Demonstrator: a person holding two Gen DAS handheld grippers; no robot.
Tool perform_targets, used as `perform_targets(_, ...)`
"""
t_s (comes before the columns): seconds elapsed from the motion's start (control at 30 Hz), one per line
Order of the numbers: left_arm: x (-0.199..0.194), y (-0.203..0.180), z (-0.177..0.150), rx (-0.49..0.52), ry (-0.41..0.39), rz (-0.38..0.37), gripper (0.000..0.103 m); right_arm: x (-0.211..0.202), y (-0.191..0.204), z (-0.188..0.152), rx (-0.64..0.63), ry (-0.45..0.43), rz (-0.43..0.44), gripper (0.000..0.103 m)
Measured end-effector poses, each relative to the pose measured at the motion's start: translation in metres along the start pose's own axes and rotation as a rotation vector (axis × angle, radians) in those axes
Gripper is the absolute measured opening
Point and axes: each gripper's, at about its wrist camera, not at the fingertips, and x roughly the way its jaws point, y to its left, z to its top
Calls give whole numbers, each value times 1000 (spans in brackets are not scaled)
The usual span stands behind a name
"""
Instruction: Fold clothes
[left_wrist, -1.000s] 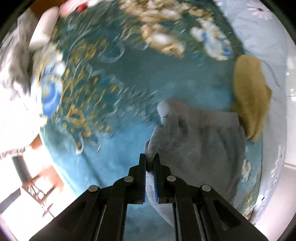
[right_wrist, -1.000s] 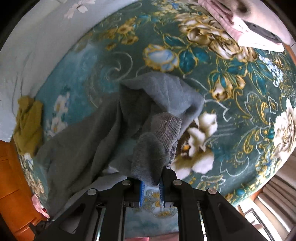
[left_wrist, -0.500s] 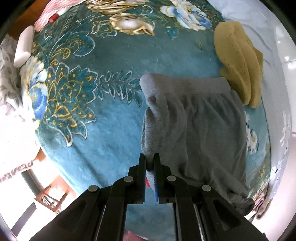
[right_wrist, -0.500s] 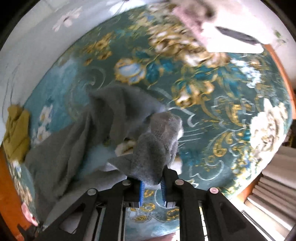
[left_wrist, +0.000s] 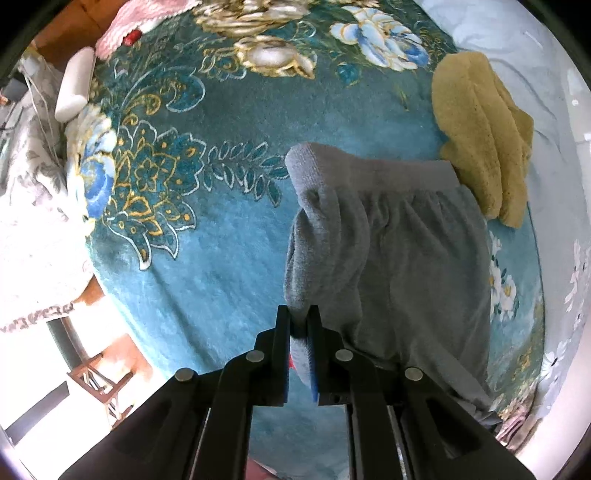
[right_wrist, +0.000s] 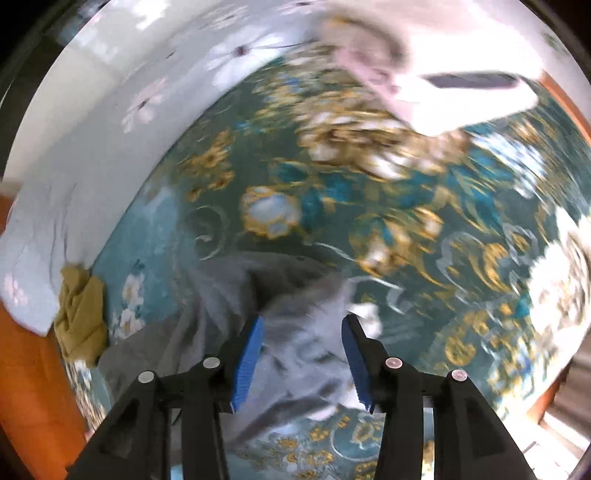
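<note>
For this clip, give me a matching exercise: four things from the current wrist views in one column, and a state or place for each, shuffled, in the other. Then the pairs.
Things
1. left hand-held gripper
2. right hand-held gripper
3. grey garment
4. yellow cloth

States or places
A. jaws apart, nothing clamped
B. lies on the teal floral blanket, waistband at its far end
C. shut on grey fabric
D. at the blanket's edge, overlapping the waistband's corner

Pairs: 1-C, 2-A, 3-B, 4-D
</note>
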Motion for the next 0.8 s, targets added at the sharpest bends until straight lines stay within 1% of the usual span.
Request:
perform_targets(0.03, -1, -1, -1, 10, -5, 6, 9, 6, 13, 4, -49, 12, -3, 48)
perform_targets(0.1, -9, -4, -3, 26, -11, 16, 20, 22, 36, 10, -128, 48, -13, 48)
perform_targets(0.13, -11, -6, -3, 30, -11, 13, 31, 32, 46, 11, -156, 69, -20, 48)
perform_targets(0.17, -14, -7, -3, 26, -7, 0, 38, 42, 51, 12, -164, 89, -29, 48)
perform_targets(0.23, -21, -9, -6, 11, -3, -27, 38, 60, 57, 15, -167, 124, -54, 48)
perform_targets(0.27, -25, -9, -9, 2, -3, -34, 38, 69, 59, 17, -163, 139, -68, 43)
perform_targets(0.3, -28, -9, -11, -8, -2, -38, 38, 76, 59, 20, -155, 150, -84, 25)
perform_targets(0.33, -30, -8, -13, -17, 0, -39, 38, 80, 58, 24, -154, 155, -100, 13)
perform_targets(0.37, -32, -7, -16, -27, 1, -42, 38, 82, 58, 28, -156, 154, -111, 5)
perform_targets(0.47, -37, -5, -23, -59, -5, -58, 38, 61, 69, 45, -197, 72, -85, 4)
perform_targets(0.57, -37, -8, -27, -76, -11, -58, 38, 9, 89, 68, -302, -84, -38, 4)
perform_targets(0.63, -36, -12, -29, -82, -6, -71, 38, -37, 97, 74, -392, -216, -21, 4)
perform_targets(0.7, -34, -18, -32, -82, 2, -85, 38, -58, 100, 70, -488, -306, -54, 4)
perform_targets(0.77, -32, -26, -35, -67, 12, -94, 38, -52, 93, 56, -610, -342, -174, 4)
perform_targets(0.8, -30, -30, -37, -58, 17, -95, 38, -44, 89, 49, -669, -342, -237, 4)
